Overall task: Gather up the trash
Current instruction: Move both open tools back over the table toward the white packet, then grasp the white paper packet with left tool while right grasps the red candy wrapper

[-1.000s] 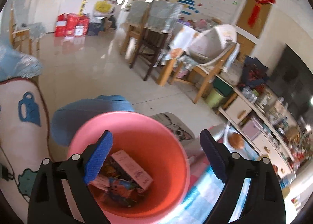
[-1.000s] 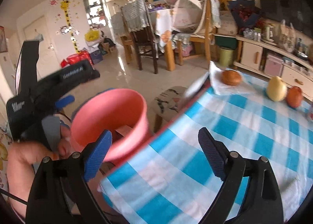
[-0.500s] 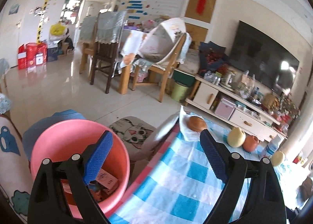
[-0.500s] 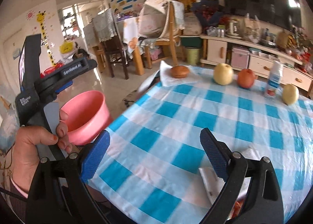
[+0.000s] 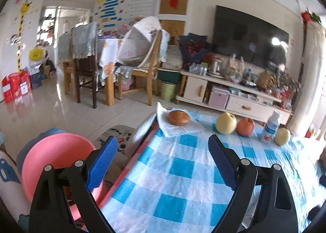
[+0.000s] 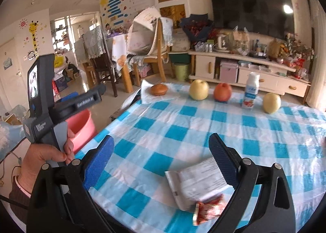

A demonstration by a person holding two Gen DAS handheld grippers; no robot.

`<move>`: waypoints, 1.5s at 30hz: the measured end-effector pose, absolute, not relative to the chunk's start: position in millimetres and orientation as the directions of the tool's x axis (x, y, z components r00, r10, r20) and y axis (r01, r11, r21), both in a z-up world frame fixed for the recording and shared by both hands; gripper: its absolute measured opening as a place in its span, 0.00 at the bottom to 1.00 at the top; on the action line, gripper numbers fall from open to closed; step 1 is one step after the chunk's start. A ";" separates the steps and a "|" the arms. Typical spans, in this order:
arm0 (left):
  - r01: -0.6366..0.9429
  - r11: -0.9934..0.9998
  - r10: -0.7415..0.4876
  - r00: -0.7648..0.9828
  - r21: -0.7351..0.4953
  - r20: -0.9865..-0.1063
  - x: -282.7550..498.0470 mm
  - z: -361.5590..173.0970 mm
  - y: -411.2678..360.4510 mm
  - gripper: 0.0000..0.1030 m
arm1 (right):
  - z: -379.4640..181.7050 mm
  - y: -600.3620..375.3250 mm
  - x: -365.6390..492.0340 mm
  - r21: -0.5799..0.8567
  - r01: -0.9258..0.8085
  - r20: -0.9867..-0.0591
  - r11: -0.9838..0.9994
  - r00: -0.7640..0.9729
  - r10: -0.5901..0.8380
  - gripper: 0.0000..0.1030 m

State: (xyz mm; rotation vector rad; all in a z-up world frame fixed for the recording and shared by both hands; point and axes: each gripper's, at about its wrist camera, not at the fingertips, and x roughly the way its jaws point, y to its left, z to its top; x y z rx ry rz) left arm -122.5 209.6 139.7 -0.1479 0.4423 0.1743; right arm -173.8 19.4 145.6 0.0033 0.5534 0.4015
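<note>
looking along the left gripper (image 5: 162, 163), jaws stood wide apart and held nothing, over the table (image 5: 183, 172) edge; pink bucket (image 5: 53, 151) sat on the floor just left of it. right wrist view: right gripper (image 6: 161, 161) also gaped empty, a white wrapper (image 6: 199, 182) and red packet (image 6: 209, 210) lying on the checked cloth between its fingers.

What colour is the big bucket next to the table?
The bucket is pink. The left wrist view shows it best.
</note>
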 end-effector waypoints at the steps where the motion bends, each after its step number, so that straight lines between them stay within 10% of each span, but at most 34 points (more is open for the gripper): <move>1: -0.189 0.977 0.128 0.890 -0.099 -0.438 -122.1 139.3 204.8 0.87 | 146.8 14.2 -174.5 0.113 -0.363 -0.506 0.925 0.780 0.368 0.92; 45: 0.195 0.973 -0.230 0.751 -0.125 -0.618 -167.5 97.9 53.3 0.87 | 137.7 -125.0 -176.2 0.151 -0.218 -0.467 0.964 0.844 0.264 0.92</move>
